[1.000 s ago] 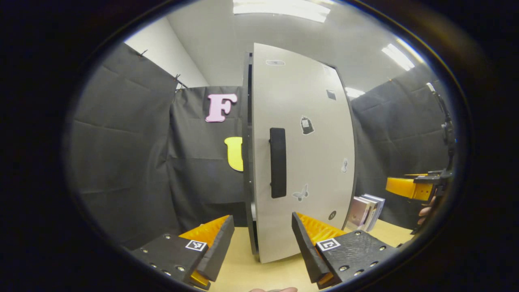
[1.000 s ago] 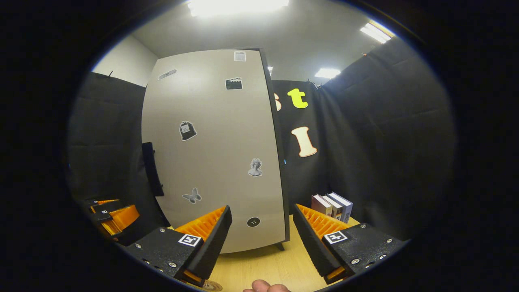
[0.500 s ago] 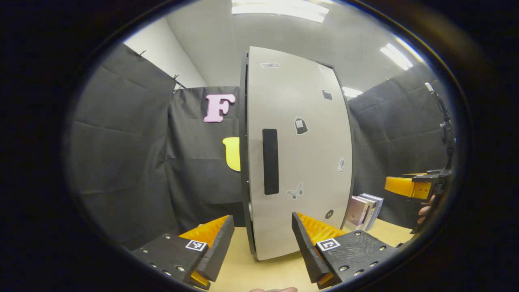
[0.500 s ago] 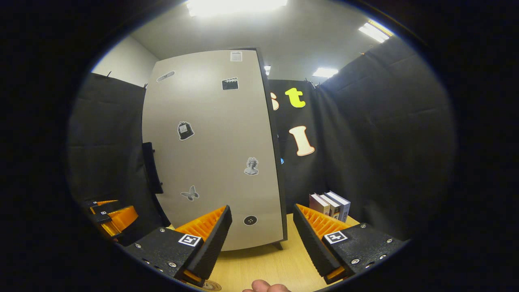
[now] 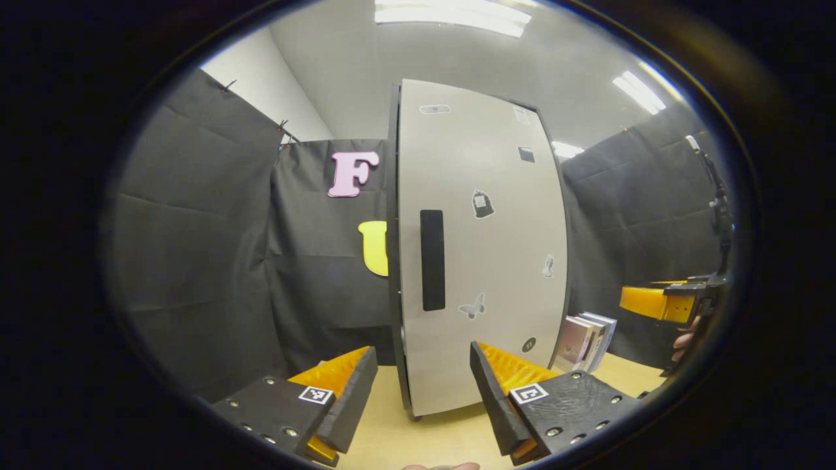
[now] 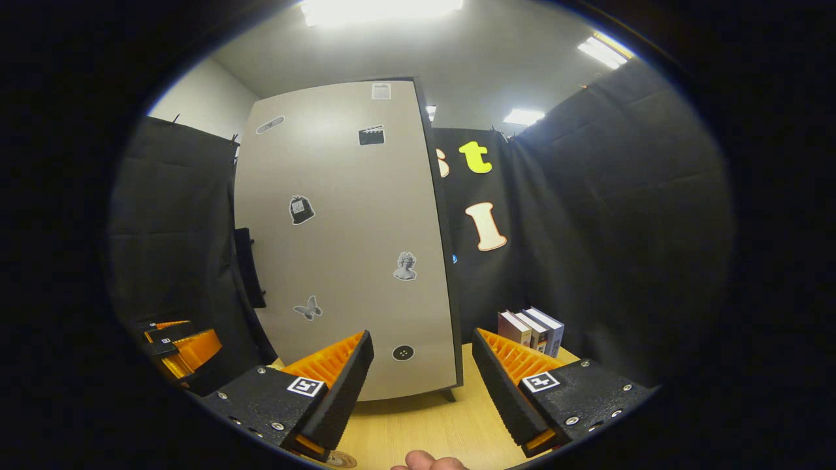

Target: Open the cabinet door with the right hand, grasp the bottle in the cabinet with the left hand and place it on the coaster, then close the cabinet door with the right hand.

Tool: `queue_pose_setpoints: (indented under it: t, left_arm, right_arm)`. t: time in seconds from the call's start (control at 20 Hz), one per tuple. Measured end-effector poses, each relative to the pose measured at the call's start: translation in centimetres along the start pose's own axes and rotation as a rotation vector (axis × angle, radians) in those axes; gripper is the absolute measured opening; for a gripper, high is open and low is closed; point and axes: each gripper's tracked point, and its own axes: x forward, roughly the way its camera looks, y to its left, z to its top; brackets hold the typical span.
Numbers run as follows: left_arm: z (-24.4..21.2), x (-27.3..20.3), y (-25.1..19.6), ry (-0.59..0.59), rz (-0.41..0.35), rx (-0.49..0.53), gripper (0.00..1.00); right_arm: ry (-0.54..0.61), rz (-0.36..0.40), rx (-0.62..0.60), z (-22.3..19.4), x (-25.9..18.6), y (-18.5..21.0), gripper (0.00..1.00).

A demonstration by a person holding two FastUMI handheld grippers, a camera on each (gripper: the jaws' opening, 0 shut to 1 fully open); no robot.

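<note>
The tall cabinet stands on the wooden table with its grey, sticker-covered door (image 5: 483,248) (image 6: 346,241) lying flush against the dark frame. A black vertical handle (image 5: 432,260) (image 6: 249,267) sits near the door's left edge. My left gripper (image 5: 423,391) is open in front of the door's lower part, touching nothing. My right gripper (image 6: 421,385) is also open and empty, a short way in front of the door's lower right corner. The other gripper appears at the right edge of the left gripper view (image 5: 659,303) and low left in the right gripper view (image 6: 176,346).
Several books (image 5: 584,339) (image 6: 532,329) stand upright on the wooden table (image 5: 444,437) (image 6: 424,424) to the right of the cabinet. Black cloth walls close the booth on all sides. A fingertip (image 6: 428,462) and a round brownish edge (image 6: 341,461) show at the bottom.
The cabinet door swung inward from slightly ajar until it lay flush with the frame. Both grippers stayed open and hardly moved.
</note>
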Motion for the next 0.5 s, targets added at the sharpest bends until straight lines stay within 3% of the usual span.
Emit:
queue_pose_setpoints:
  t: [0.5]
  left_arm:
    - [-0.20, 0.15, 0.05, 0.002, 0.003, 0.010, 0.82]
  right_arm:
    - [0.003, 0.007, 0.006, -0.11, 0.73, 0.26, 0.94]
